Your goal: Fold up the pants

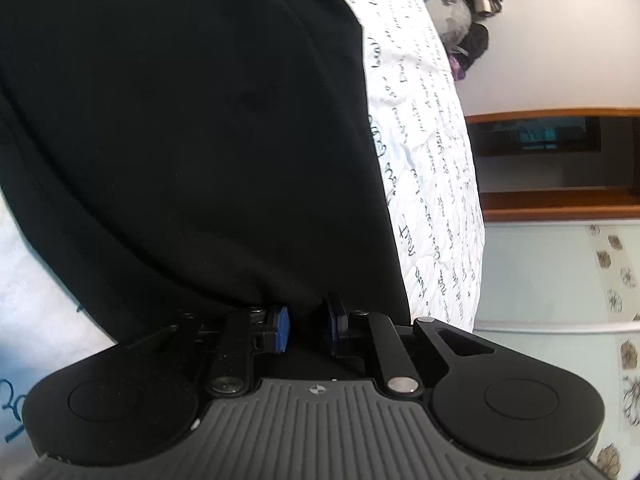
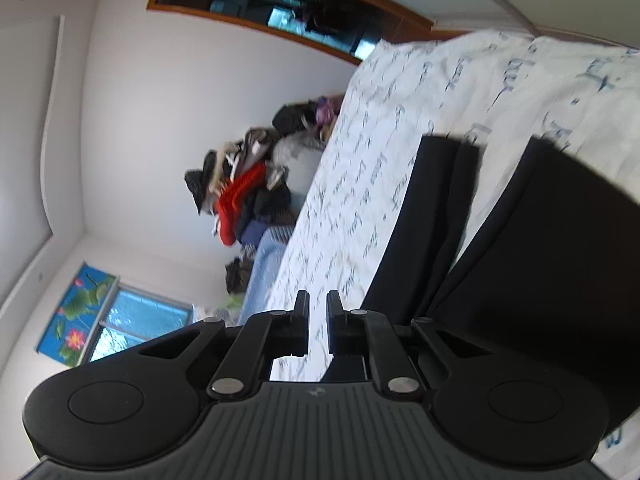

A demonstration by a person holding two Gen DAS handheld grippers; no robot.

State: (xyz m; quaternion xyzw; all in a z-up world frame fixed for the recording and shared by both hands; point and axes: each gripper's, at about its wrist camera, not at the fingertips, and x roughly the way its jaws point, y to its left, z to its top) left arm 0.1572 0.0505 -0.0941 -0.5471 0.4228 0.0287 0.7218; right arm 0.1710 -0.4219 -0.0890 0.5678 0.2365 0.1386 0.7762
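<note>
pants of black cloth lie spread on a bed, straight ahead of the left gripper and filling most of its view. the left gripper's blue-padded fingers are drawn close together with a fold of the black cloth between them, so it is gripping the pants at their near edge. to the gripper's right the bedspread, white with dark handwriting printed on it, shows past the edge of the cloth.

the right gripper has its fingers nearly together with a narrow slit between them and nothing in it; only the bedspread shows through the gap. the two black pant legs lie just to its right, reaching away from it with a strip of bedspread between them. ahead and to its left, beyond the bed's far edge, a pile of clothes with a red piece in it sits against a white wall.
</note>
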